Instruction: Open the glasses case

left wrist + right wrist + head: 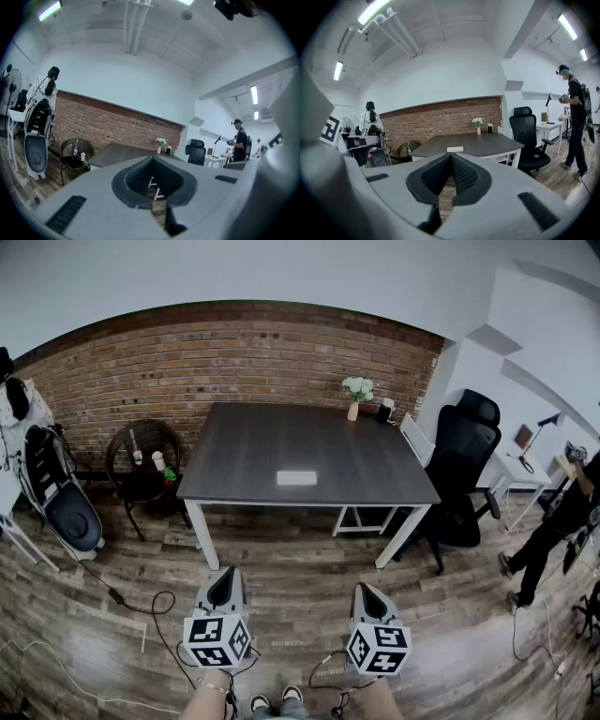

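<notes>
My left gripper [227, 574] has its jaws drawn together. In the left gripper view [152, 160] the ribbed black pads [138, 177] meet at the tip with nothing between them. My right gripper [365, 589] is the same: in the right gripper view [451, 156] its pads [435, 175] close on each other and hold nothing. Both tools hang side by side above the wood plank floor [300, 582], well short of the table, each with its marker cube [216, 639] toward me and its nose toward the table. My forearms and the toes of my shoes show at the bottom edge of the head view.

Ahead stands the dark grey table [281, 432] on white legs. Near the middle of its front edge lies a flat white oblong that I take to be the glasses case [296, 478], though from here it is only a pale slab. It lies flat and closed, apart from everything else on the tabletop, and the right gripper view shows it too [455, 149], just above the joined jaws.

At the far right corner of the table are a small vase of white flowers [357, 395] and a dark cup [386, 411] beside it. A black office chair [466, 460] stands at the table's right side, and a round wicker chair [142, 457] with small bottles on its seat stands to the left against the brick wall [234, 348]. A person in dark clothes [561, 517] stands off to the far right, and cables [141, 610] trail across the floor at my left.
</notes>
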### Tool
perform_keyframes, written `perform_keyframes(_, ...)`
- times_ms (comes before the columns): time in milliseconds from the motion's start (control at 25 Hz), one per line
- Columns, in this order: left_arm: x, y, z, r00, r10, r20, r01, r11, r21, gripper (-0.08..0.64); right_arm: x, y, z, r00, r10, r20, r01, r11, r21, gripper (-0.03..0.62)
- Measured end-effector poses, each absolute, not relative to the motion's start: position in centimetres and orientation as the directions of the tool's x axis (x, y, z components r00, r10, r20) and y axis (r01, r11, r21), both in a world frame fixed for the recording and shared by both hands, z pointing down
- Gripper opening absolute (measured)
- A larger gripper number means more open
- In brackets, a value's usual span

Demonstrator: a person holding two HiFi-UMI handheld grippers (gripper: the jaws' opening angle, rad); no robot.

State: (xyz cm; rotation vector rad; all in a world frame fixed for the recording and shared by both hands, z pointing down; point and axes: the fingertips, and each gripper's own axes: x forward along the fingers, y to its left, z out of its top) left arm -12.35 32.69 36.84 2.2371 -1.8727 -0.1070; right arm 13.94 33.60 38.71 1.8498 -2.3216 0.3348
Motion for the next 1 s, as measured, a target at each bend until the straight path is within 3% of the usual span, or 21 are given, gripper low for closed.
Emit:
perform_keyframes(760, -13.5, 33.1, 37.5, 0.203, -0.974, 0.100, -0.961, -0.179, 0.212, -0.005, 12.2, 34.4, 39.0, -0.221, -0.944, 0.243, -0.975, 0.205, -0.090, 0.007)
perform_keyframes(840, -13.4, 33.0, 37.4, 0.214, -0.972, 0.100, -0.958, -0.189, 0.214, -0.005, 11.7, 34.5, 38.8, -0.230, -0.942, 0.246, -0.973, 0.214, -0.090, 0.067)
perform_keyframes(1000, -13.5, 33.2, 37.4, 0.237, -0.966, 0.105, -0.954, -0.211, 0.211, -0.005, 11.1, 34.9, 38.6, -0.222, -0.943, 0.247, -0.975, 0.207, -0.083, 0.073)
